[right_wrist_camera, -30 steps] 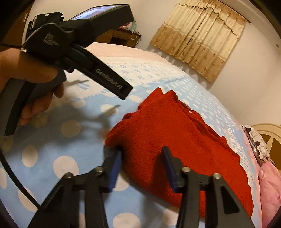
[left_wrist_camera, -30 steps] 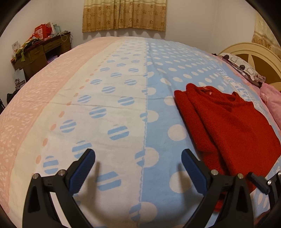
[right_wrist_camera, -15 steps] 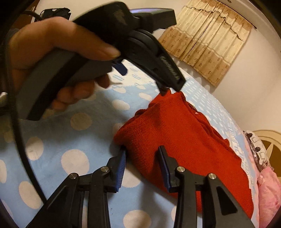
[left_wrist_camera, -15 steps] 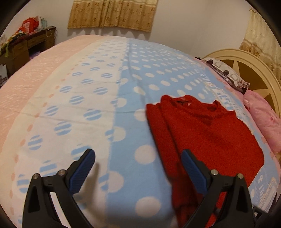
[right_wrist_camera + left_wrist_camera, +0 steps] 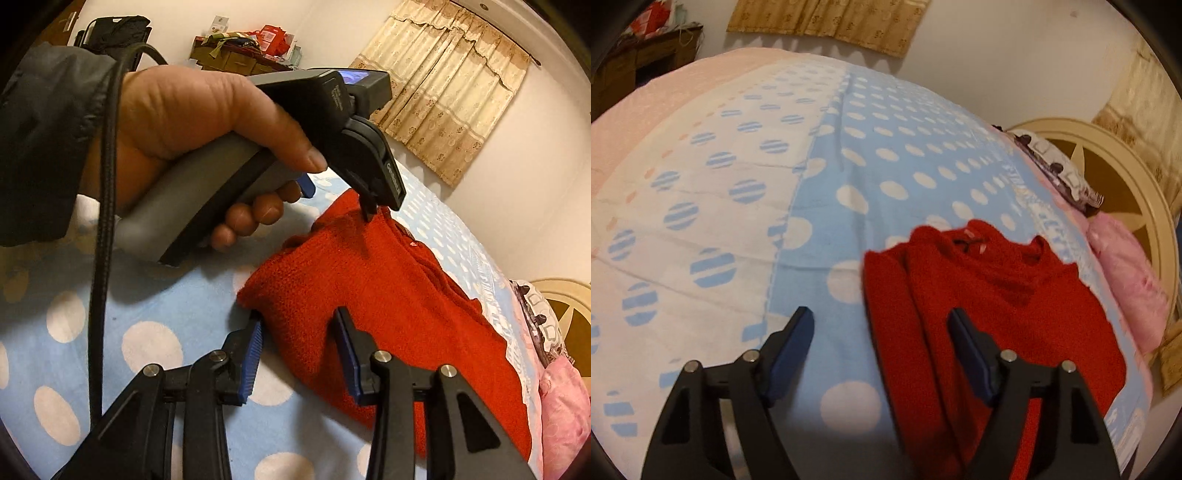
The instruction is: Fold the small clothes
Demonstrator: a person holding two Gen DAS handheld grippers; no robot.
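Note:
A red knitted sweater (image 5: 990, 314) lies folded lengthwise on the dotted bedspread (image 5: 820, 177), neckline at the far end. My left gripper (image 5: 881, 345) is open above the sweater's left long edge; its right finger is over the red knit. In the right wrist view the sweater (image 5: 376, 295) lies ahead. My right gripper (image 5: 297, 349) is open and straddles the sweater's near corner, which lies between the blue pads. The left hand-held gripper (image 5: 369, 206) hovers over the far part of the sweater in that view.
A cream headboard (image 5: 1115, 177) and patterned pillow (image 5: 1052, 166) lie at the right, with a pink bundle (image 5: 1123, 280) beside the sweater. A cluttered wooden desk (image 5: 236, 61) stands by the far wall, under curtains (image 5: 450, 96). A black cable (image 5: 103, 206) hangs from the left hand.
My left gripper has swung right, over the sweater's left edge, and its jaws have narrowed. My right gripper has crept forward around the sweater's near corner.

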